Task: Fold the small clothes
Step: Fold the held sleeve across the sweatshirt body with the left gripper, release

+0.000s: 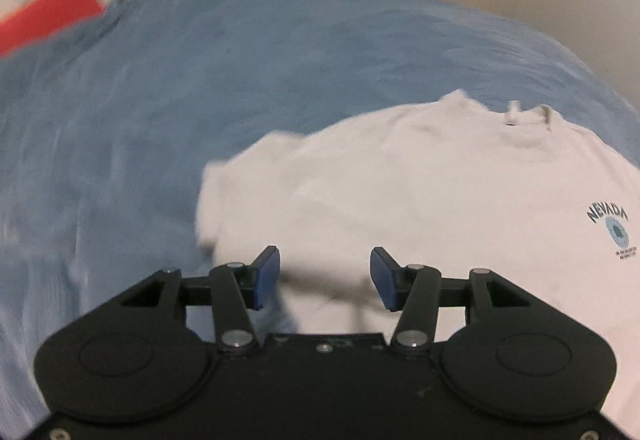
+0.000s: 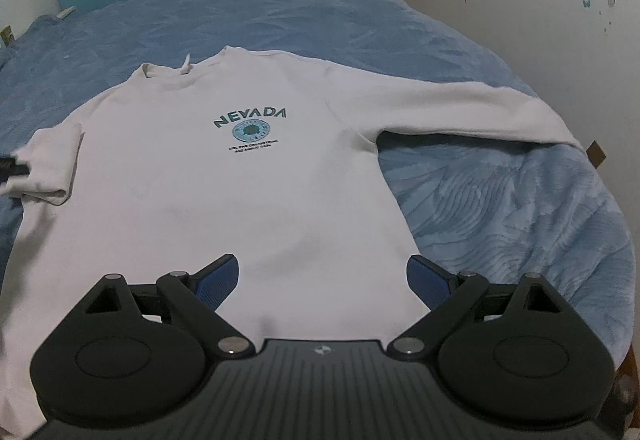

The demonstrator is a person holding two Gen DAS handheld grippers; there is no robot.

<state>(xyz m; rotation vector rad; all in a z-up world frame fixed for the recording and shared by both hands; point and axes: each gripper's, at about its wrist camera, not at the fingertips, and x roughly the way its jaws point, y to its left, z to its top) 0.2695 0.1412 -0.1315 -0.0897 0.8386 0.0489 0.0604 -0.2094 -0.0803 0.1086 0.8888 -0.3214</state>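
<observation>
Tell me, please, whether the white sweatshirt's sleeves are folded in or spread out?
One of each: the sweatshirt has its left-of-picture sleeve folded in, while the other sleeve lies stretched across the blue bedspread.

A white long-sleeved sweatshirt lies face up and spread flat on the blue bedspread, neck toward the far edge, hem toward the near edge. Its chest bears a teal "NEVADA" print over a round teal emblem and two lines of small dark text. One sleeve stretches straight out toward the bed's right edge. The other sleeve is folded back in over the body.
</observation>
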